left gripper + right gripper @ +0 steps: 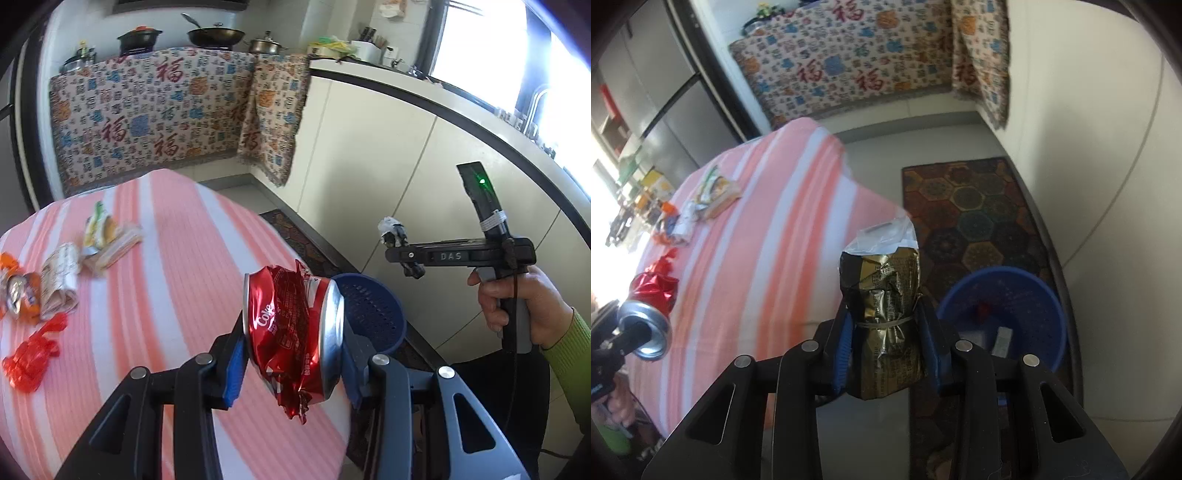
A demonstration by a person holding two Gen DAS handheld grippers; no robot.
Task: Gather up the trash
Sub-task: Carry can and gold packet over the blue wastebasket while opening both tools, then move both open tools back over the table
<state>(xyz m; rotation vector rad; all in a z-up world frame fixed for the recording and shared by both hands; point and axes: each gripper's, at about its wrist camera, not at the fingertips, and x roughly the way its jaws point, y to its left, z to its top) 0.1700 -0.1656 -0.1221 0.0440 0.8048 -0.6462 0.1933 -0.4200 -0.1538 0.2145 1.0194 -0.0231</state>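
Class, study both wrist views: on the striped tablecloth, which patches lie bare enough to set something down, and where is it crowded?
The striped tablecloth is bare across its middle and near edge, between the wrapper cluster and the side facing the blue basket. The far end behind the snack packet is also free. Crowding runs along the side holding the wrappers and red cellophane.

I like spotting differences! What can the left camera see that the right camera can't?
Only the left view: pots on the stove and a bright window. Only the right view: trash lying inside the blue basket and the whole rug. Both: the crushed red can, the striped table, the wrappers.
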